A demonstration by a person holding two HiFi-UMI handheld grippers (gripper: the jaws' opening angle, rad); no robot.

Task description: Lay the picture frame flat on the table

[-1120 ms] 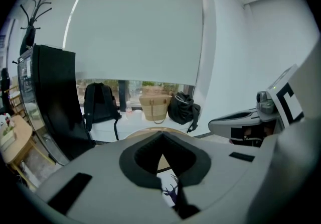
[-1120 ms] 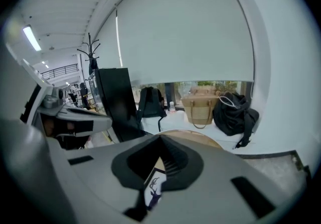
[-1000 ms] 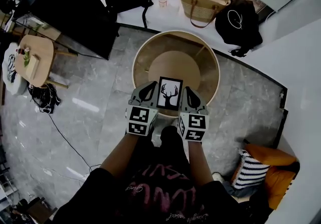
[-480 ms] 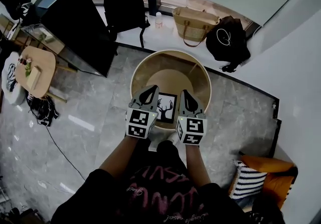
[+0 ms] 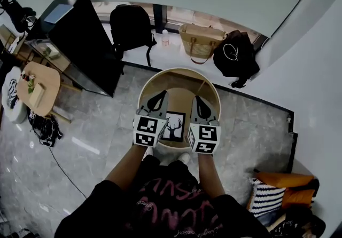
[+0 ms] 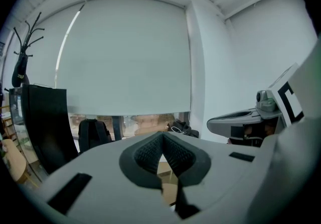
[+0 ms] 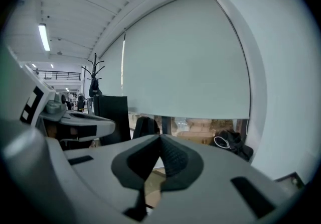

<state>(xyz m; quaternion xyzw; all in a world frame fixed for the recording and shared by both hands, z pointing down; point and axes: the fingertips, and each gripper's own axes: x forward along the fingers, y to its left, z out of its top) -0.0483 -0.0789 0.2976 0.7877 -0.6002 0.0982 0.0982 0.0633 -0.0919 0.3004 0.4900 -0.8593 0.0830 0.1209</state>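
Head view showed the round table [image 5: 180, 83] below me, with the frame [image 5: 173, 126] on it near the near rim, between my two claws.

Risk 1: the frame sat close to that rim. A nudge from either claw could push it over the edge.

Risk 2: the left claw [image 5: 157, 99] and the right claw [image 5: 199, 104] each had its jaws pressed together tip to tip, holding nothing. A reach made that way would only shove the frame. The jaws would need parting first.

Not determinable:
- Whether the frame lay flat or leaned on a stand. It was small and seen from above.
- Whether my cubes touched its sides.
- The frame's position from either claw view. Only a tan strip showed beneath the pads.
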